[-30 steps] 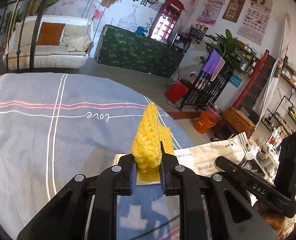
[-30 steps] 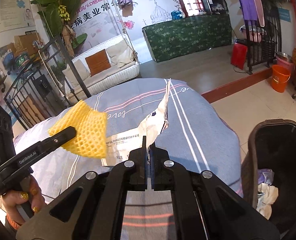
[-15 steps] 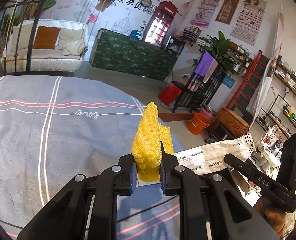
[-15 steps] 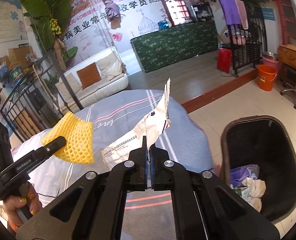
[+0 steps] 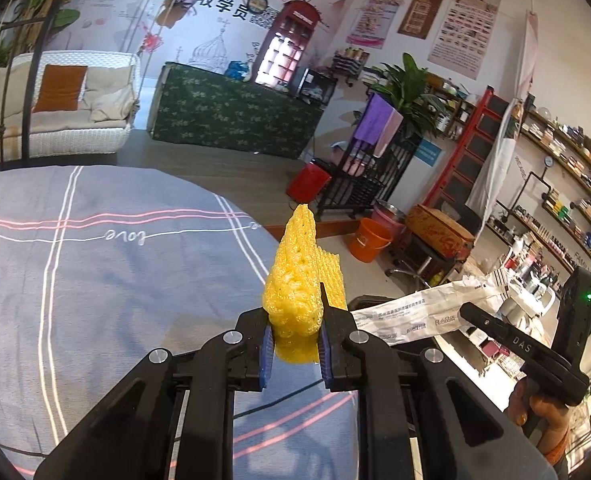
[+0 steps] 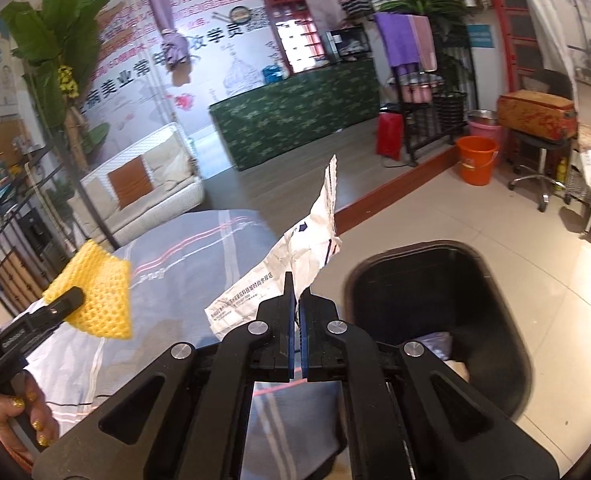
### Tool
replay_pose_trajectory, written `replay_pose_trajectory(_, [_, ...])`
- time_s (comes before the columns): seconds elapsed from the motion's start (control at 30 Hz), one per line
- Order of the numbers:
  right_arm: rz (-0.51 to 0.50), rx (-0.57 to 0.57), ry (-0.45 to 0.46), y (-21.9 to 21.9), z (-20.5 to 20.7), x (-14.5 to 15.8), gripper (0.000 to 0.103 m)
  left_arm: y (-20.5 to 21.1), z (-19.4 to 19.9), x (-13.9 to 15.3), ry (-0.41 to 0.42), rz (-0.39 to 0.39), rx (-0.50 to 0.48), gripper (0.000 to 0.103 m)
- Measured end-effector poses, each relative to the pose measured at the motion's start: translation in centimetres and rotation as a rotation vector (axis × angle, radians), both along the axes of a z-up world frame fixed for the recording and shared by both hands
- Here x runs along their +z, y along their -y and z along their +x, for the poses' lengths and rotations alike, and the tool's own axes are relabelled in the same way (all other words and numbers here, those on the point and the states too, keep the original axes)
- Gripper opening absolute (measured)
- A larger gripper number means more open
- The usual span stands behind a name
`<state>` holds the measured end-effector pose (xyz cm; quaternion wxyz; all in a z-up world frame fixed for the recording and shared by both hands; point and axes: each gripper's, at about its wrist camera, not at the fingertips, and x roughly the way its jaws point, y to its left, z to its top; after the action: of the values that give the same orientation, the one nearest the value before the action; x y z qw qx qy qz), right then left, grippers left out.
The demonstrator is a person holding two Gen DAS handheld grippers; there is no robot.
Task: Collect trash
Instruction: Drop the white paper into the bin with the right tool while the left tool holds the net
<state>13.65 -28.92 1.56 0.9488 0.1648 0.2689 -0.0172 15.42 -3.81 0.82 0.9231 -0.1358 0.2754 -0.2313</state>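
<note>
My left gripper (image 5: 294, 322) is shut on a yellow foam fruit net (image 5: 301, 276) and holds it above the right edge of the grey-clothed table (image 5: 95, 280). The net also shows in the right wrist view (image 6: 99, 296), held by the left gripper (image 6: 69, 300). My right gripper (image 6: 296, 300) is shut on a white torn paper envelope (image 6: 295, 256) and holds it up between the table and a black trash bin (image 6: 427, 304). The envelope shows in the left wrist view (image 5: 411, 316), with the right gripper (image 5: 465, 312) to my right.
The bin on the tiled floor holds some crumpled trash (image 6: 439, 344). An orange bucket (image 6: 477, 160), a stool (image 6: 535, 148) and a black rack (image 6: 427, 92) stand beyond it. The table (image 6: 183, 272) has striped cloth (image 5: 75, 220) with the word "love".
Both grippers have moved right, off the table's middle toward its edge. The bin has come closer and more central in the right wrist view. Both still hold their items.
</note>
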Motion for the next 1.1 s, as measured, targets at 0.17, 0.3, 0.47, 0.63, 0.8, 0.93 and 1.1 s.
replay_pose_trajectory(0.17, [-0.02,-0.07,-0.007,2.5,-0.8,-0.3,0.003,1.3,-0.1,-0.1,-0.002,0.004,-0.036,0.018])
replay_pose_trajectory(0.3, [-0.067,-0.14,-0.021,4.4,-1.3,-0.6,0.003,2.2,-0.1,-0.3,-0.011,-0.001,-0.065,0.018])
replay_pose_trajectory(0.47, [-0.101,-0.193,-0.055,6.1,-1.2,-1.7,0.003,3.3,-0.3,-0.1,-0.008,0.008,-0.091,0.018])
replay_pose_trajectory(0.63, [-0.109,-0.203,-0.122,6.9,-0.7,-4.1,0.003,4.0,-0.5,-0.2,-0.009,0.018,-0.118,0.018])
replay_pose_trajectory(0.8, [-0.109,-0.2,-0.216,7.3,0.5,-7.5,0.003,4.6,-0.4,-0.5,-0.022,0.021,-0.133,0.018])
replay_pose_trajectory(0.93, [-0.103,-0.192,-0.3,7.2,1.2,-10.0,0.008,4.9,-0.4,-0.8,-0.031,0.024,-0.142,0.018])
replay_pose_trajectory(1.1, [-0.057,-0.176,-0.296,6.6,0.9,-11.1,0.078,5.8,-0.3,-1.1,-0.047,0.022,-0.164,0.018])
